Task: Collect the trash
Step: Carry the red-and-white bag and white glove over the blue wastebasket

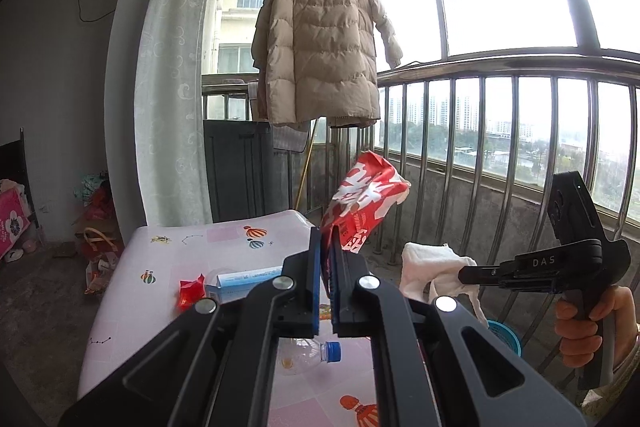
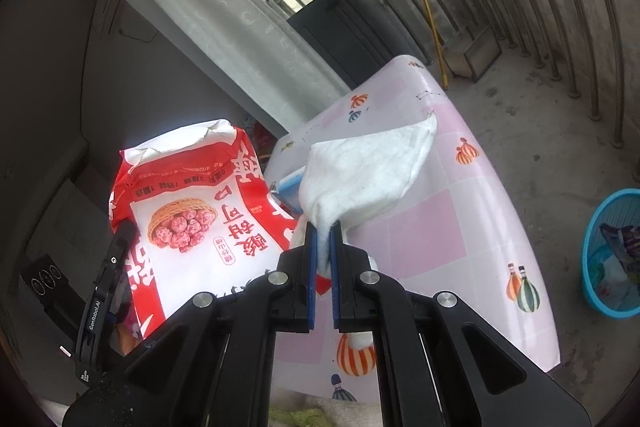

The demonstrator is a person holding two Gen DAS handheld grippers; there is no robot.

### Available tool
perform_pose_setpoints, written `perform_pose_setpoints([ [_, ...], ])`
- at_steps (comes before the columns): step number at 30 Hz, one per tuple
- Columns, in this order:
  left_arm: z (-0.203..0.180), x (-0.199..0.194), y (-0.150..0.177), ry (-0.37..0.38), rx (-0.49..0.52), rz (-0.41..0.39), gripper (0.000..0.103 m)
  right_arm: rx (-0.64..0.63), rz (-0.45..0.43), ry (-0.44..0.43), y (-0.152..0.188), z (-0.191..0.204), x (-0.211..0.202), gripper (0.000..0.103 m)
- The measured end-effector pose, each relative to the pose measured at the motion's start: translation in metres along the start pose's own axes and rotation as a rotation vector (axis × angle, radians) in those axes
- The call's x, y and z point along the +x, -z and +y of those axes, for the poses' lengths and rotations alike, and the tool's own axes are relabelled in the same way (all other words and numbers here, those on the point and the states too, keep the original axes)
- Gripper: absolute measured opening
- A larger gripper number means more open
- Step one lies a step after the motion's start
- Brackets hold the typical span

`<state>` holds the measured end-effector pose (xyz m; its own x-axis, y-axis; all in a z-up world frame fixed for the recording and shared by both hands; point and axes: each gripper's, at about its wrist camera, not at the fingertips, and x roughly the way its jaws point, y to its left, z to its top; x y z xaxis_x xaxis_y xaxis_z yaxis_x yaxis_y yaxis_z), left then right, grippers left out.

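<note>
Where railings curve, balloon-print table (image 1: 192,251)

Two grippers, both squeezed tight

The left gripper (image 1: 327,243) is closed and tips down a little. The right gripper (image 2: 324,239) is closed too, tipping down more, with a hand (image 1: 592,323) around its handle.

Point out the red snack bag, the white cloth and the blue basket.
red snack bag (image 2: 188,223): right wrist view, printed front panel.
white cloth (image 2: 368,171): right wrist view, middle of the fabric.
blue basket (image 2: 592,239): right wrist view, left rim.
</note>
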<state>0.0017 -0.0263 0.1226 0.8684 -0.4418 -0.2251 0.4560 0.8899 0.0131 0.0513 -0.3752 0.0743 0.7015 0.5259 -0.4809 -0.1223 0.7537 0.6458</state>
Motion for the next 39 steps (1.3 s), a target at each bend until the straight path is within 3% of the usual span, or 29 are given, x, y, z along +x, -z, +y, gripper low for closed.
perform_pose_setpoints([
  [26, -0.091, 0.072, -0.029, 0.211, 0.088, 0.005, 0.003, 0.168, -0.158, 0.075, -0.005, -0.066, -0.056, 0.004],
  [34, -0.139, 0.123, -0.034, 0.396, 0.126, 0.083, 0.003, 0.273, -0.275, 0.214, 0.002, -0.100, -0.091, 0.004],
  [39, -0.191, 0.176, -0.021, 0.501, 0.165, 0.219, 0.003, 0.382, -0.327, 0.320, 0.016, -0.140, -0.106, 0.004],
])
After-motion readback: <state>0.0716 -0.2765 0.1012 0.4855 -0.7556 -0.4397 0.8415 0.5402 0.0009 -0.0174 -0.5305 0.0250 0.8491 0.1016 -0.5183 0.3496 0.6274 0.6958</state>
